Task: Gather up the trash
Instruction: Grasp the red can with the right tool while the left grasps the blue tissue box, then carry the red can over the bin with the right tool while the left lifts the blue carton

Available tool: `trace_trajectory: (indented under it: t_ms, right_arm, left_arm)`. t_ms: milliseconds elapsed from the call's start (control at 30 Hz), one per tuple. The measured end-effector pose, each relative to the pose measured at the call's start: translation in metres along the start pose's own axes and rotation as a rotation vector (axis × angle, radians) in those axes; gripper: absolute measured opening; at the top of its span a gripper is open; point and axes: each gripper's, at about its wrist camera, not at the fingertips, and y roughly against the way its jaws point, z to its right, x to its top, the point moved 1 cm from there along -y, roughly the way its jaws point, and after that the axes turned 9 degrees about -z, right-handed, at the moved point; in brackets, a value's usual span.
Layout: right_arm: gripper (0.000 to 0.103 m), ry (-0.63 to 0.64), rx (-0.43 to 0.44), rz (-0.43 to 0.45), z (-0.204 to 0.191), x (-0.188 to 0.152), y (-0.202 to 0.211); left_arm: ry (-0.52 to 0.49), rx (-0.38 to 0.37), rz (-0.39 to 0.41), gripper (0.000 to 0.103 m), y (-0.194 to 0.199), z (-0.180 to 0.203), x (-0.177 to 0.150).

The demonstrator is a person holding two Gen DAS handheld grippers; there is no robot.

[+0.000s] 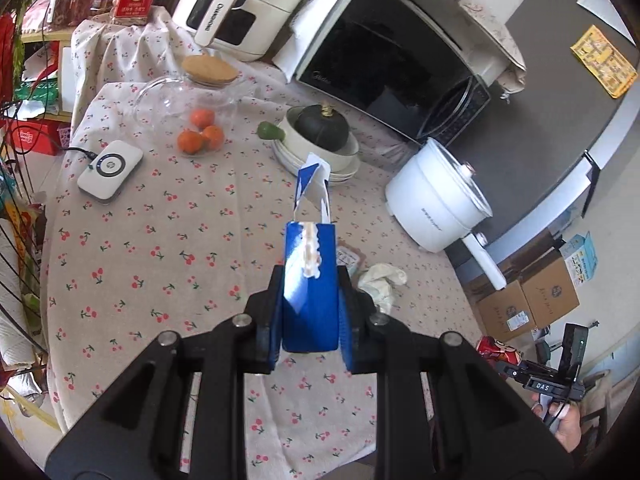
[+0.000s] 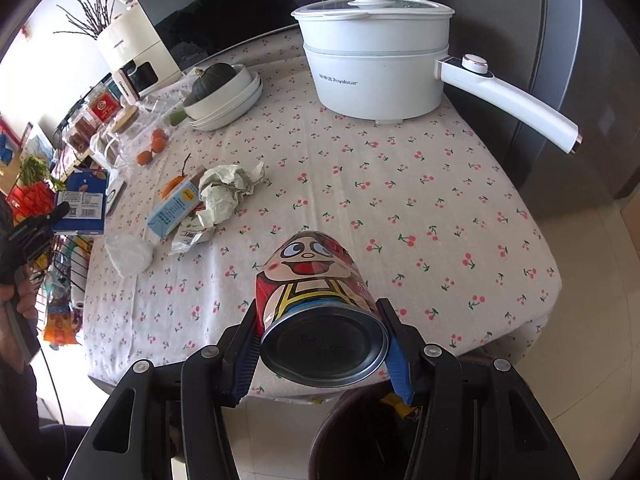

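In the left wrist view my left gripper (image 1: 310, 280) is shut on a blue carton (image 1: 310, 308) with a torn-open top, held above the cherry-print tablecloth (image 1: 160, 240). A crumpled white paper (image 1: 380, 282) lies just past it on the right. In the right wrist view my right gripper (image 2: 320, 312) is shut on a red can (image 2: 312, 280) with a cartoon face, its metal bottom towards the camera. On the table lie crumpled paper (image 2: 228, 188), a light-blue carton (image 2: 174, 208), a wrapper (image 2: 192, 236) and a white tissue (image 2: 130, 254). The blue carton (image 2: 82, 200) shows at the left edge.
A white electric pot (image 2: 376, 64) with a long handle stands at the back right. Stacked bowls (image 2: 228, 100) hold a dark squash. A microwave (image 1: 392, 60), an air fryer (image 1: 240, 8), a glass jar (image 1: 188, 96), oranges (image 1: 200, 132) and a white charger (image 1: 110, 174) crowd the far side. A dark bin (image 2: 352, 436) sits below the near table edge.
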Motion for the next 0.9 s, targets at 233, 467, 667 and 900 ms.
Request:
trace_trajectory:
  t_ms: [233,467,667,900]
  right_arm:
    - [0.055,-0.034,0.012,0.017,0.009,-0.031,0.017]
    - [0.055,-0.094,0.008,-0.01,0.028,-0.059,0.017]
    - [0.055,-0.111,-0.004,-0.027,0.04,-0.075,0.017]
    - [0.055,-0.109,-0.009,-0.034,0.041,-0.08,0.016]
  left_arm:
    - [-0.085,-0.054,-0.079,0.025,-0.006,0.04,-0.034]
    - [-0.127,-0.033,-0.195,0.025,-0.029,0.069,-0.066]
    - [-0.132,0.004,-0.283,0.025,-0.051,0.076,-0.08]
    - [-0.126,0.192,-0.343,0.035,-0.076,0.066,-0.084]
